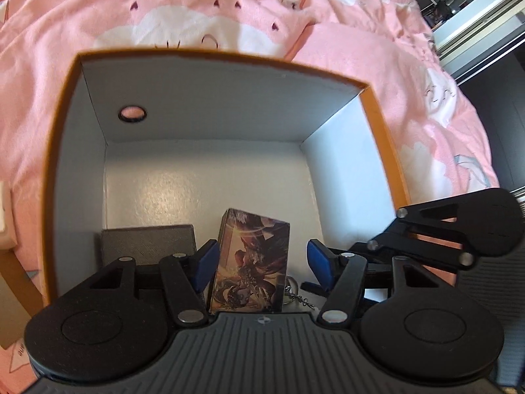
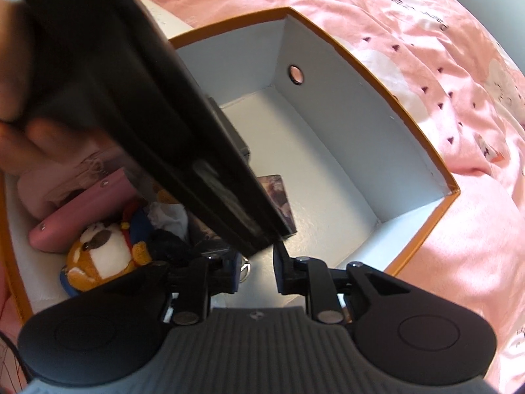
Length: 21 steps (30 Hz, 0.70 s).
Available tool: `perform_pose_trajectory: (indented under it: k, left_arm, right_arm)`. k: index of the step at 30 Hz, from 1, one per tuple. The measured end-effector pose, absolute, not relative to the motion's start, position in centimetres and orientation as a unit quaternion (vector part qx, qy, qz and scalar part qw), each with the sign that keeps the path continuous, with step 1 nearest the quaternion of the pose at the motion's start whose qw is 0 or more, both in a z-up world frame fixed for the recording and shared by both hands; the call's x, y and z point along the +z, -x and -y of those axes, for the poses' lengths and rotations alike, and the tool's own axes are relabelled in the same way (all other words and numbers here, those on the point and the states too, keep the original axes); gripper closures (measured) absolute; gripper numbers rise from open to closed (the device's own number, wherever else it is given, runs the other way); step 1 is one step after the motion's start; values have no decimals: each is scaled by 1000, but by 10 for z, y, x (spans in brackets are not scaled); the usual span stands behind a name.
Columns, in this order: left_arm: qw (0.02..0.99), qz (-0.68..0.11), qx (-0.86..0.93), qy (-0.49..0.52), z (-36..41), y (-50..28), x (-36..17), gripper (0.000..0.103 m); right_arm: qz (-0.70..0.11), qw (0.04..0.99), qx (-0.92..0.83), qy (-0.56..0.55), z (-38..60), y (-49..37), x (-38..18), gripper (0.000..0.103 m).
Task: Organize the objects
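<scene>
Pink bedding (image 1: 229,10), printed with small dark hearts and white patches, lies under and around everything we see. On it sits an orange-rimmed cardboard box (image 1: 62,124) with white inner walls and a round finger hole (image 1: 132,114) in its far wall.

From the right wrist view, a broad black gripper body (image 2: 137,108) crosses the frame diagonally and blocks most of the box's near-left corner; part of a hand (image 2: 29,138) shows behind it. Beside it in the box we note a pink case (image 2: 85,203), a plush toy (image 2: 101,252) in orange, white and blue, and some white and dark cloth.

On the box floor stands a printed card box (image 1: 251,262), upright. A dark grey flat box (image 1: 147,241) lies just to its left, against the near wall.

The left gripper (image 1: 259,262) straddles the card box with its jaws spread; gaps show between the blue pads (image 1: 206,262) and the carton, so it is released.

The right gripper (image 2: 254,272) shows a narrow gap with nothing pinched. A metal key ring (image 1: 293,290) with a short chain lies by the card box's base.
</scene>
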<state>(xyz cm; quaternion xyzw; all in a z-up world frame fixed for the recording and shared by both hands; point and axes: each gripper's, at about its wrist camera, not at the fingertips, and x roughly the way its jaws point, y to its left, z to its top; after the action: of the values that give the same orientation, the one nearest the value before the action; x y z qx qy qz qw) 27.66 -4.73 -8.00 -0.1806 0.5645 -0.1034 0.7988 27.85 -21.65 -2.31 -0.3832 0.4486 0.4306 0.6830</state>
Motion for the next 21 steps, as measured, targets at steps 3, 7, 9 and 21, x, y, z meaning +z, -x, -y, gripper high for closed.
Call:
perform_pose_trajectory:
  k: [3,7,9,21]
  left_arm:
    - [820,-539,-112,155,36,-271,-60,34]
    - [850,-501,-107,126,29,-269,-34,34]
    - [856,-489,-103,131,20,-267,-26,34]
    - [871,-452,-74,179,-22,-245,-13,34]
  right_arm:
    - [-454,678,421,397,212,-280,-27,82]
    - [-454,662,412,431,202,-281,-34,83]
    - [-454,650,406,455,196,-283,-40,83]
    - [-485,608,409,478,159,-294,-64,86]
